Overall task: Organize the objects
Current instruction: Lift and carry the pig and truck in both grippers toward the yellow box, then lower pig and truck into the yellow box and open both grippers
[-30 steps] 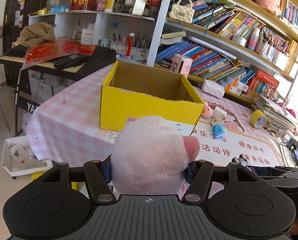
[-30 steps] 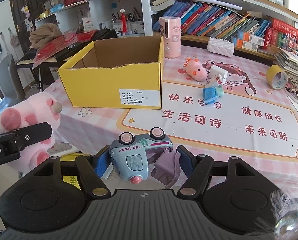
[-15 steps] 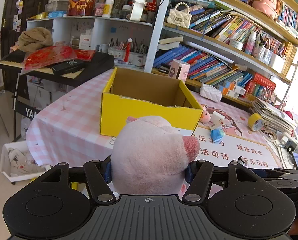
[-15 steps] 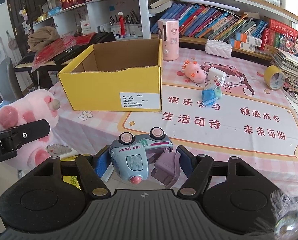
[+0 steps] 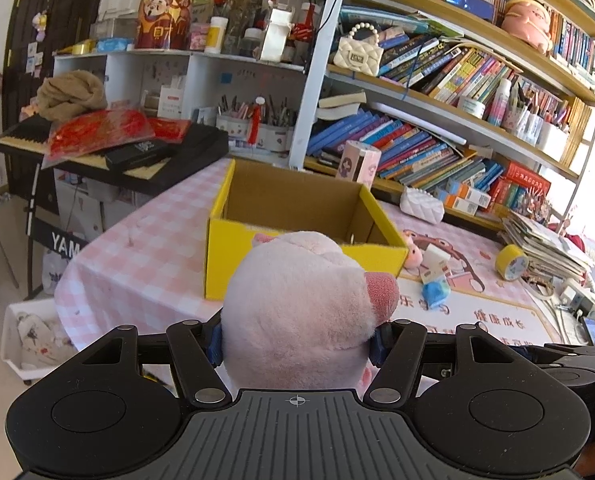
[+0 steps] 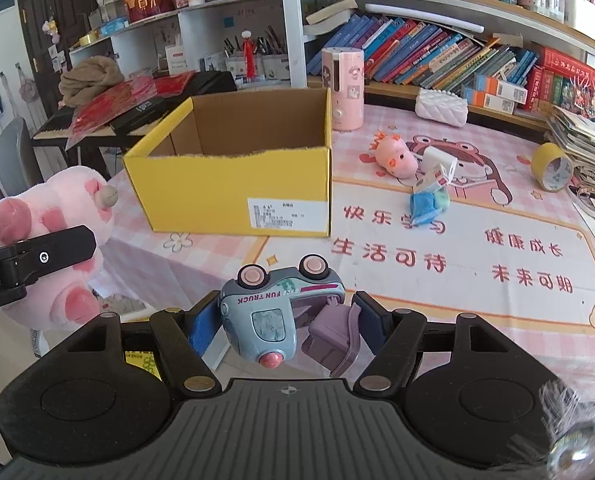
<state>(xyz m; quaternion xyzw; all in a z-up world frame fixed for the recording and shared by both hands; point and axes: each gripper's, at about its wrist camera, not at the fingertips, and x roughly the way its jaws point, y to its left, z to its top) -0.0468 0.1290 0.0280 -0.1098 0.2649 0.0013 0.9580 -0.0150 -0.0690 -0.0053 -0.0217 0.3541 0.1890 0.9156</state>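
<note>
My left gripper (image 5: 297,338) is shut on a big pink plush pig (image 5: 301,308), held in the air in front of the table's near edge. The right wrist view shows the same pig (image 6: 53,216) at far left, with a left finger (image 6: 41,258) across it. My right gripper (image 6: 285,322) is shut on an upside-down grey-blue toy truck (image 6: 273,304) with a purple part. An open yellow cardboard box (image 6: 237,168) stands on the pink checked tablecloth (image 5: 145,256) ahead of both grippers; the box (image 5: 297,220) looks empty inside.
A small pink pig toy (image 6: 395,156), a white block (image 6: 439,160) and a blue toy (image 6: 427,200) lie right of the box. A yellow tape roll (image 6: 553,166), a pink canister (image 6: 343,88), a white purse (image 6: 441,106) and stacked papers (image 6: 581,144) sit further back. Bookshelves (image 5: 457,80) and a keyboard (image 5: 109,152) border the table.
The left wrist view has tipped up a little, so the box and table sit lower in it. Both grips are unchanged and the right view is nearly the same.
</note>
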